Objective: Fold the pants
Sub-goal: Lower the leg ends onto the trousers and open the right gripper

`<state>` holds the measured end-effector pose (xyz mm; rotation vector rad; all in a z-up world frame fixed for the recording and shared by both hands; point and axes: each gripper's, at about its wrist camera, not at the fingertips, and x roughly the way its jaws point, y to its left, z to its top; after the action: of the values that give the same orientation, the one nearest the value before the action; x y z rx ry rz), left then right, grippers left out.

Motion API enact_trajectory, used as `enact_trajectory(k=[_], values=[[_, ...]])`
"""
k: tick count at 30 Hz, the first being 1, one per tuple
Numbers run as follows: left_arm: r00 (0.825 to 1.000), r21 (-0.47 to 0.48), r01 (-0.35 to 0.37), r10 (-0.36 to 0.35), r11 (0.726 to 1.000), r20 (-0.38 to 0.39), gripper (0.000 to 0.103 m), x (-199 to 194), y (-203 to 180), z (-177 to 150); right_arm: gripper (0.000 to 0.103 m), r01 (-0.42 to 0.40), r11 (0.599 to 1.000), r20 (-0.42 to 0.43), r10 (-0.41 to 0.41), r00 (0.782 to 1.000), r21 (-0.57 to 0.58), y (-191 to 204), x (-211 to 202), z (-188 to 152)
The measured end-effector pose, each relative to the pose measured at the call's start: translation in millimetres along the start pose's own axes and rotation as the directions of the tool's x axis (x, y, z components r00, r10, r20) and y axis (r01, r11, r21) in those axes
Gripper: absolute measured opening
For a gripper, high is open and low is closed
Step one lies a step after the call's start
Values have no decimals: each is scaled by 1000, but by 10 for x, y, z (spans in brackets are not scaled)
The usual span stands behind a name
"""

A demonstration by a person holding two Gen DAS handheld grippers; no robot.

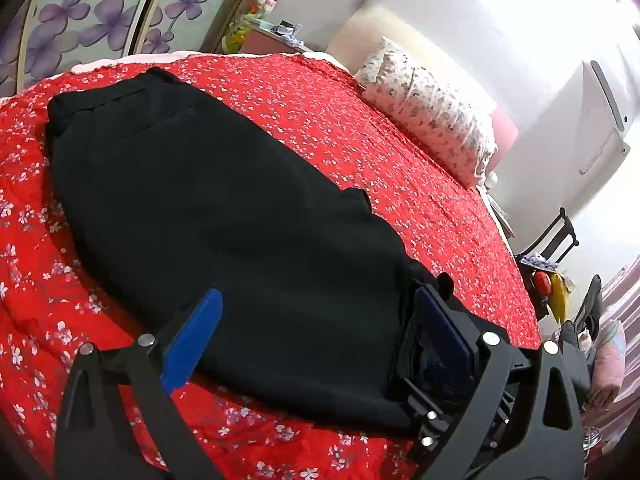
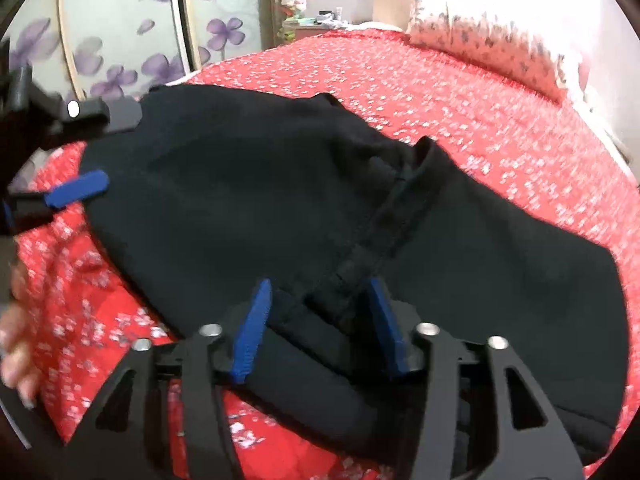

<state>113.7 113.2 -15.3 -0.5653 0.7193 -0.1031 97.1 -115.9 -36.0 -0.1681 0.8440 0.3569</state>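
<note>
- Pants [image 1: 224,208] — black, lying flat on the red flowered bedspread [image 1: 360,128], already doubled lengthwise by the look of it, with the waistband and a pocket seam at the far end in the left wrist view; a sensible lay for the next cross fold
- Nearest in the right wrist view, the right gripper [image 2: 316,328] has its blue fingers [image 2: 252,332] spread partway to either side of a raised ridge of dark cloth; the ridge runs up between them, but whether the pads press on it I cannot tell, as the picture is blurred with motion; my reading is that it stands astride this hem so as to pinch and carry it
- The left gripper [image 1: 320,320] is wide open with nothing in it; one blue finger [image 1: 192,344] lies over the near edge of the cloth, the other sits at the opposite edge, so the pants' width falls between them — likely placed to take that end
- The left gripper [image 2: 76,160] also shows at the left of the right wrist view, spread apart at the cloth's border
- Farther off, a flowered pillow [image 1: 432,108] rests at the head of the bed, well apart from the pants; beyond it a purple-flowered wardrobe door [image 1: 100,20]
</note>
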Motion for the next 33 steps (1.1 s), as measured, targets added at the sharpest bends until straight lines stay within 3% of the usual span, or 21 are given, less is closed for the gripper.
enact_trajectory(k=[4, 6, 8, 13, 18, 21, 23, 25, 28, 30, 33], values=[[1000, 3, 8, -8, 1000, 0, 97, -16, 1, 3, 65, -21, 1000, -12, 21, 1000, -1, -41, 32, -2], [1000, 3, 8, -8, 1000, 0, 97, -21, 4, 3, 61, -39, 999, -17, 39, 999, 4, -57, 61, 0], [1000, 1, 10, -10, 1000, -1, 97, -25, 12, 5, 43, -61, 998, -10, 61, 998, 22, -80, 55, 4], [1000, -7, 8, -8, 1000, 5, 97, -44, 29, 23, 26, -114, 982, 21, 112, 993, 152, -294, 27, 5], [1000, -16, 11, -11, 1000, 9, 97, -49, 36, 39, 26, -150, 981, 89, 140, 986, 125, -181, -132, 46], [1000, -16, 10, -10, 1000, 10, 97, -45, 29, 38, 26, -136, 989, 64, 132, 989, 63, 16, -96, 58], [1000, -17, 8, -8, 1000, 3, 97, -38, 32, 35, 29, -89, 996, 15, 88, 996, 25, 104, 22, 16], [1000, -19, 5, -5, 1000, -2, 97, -29, 38, 36, 35, -98, 994, 5, 98, 995, 38, 89, 11, 28], [1000, -28, -1, 1, 1000, 9, 97, -53, 74, 59, 76, -186, 974, 1, 188, 982, 129, 12, -56, 45], [1000, -39, -4, 4, 999, 19, 97, -75, 121, 92, 78, -216, 968, -40, 223, 974, 132, 37, 33, 5], [1000, -60, 2, -1, 998, 23, 98, -109, 213, 149, 77, -232, 961, -21, 238, 971, 152, 8, -15, -20]])
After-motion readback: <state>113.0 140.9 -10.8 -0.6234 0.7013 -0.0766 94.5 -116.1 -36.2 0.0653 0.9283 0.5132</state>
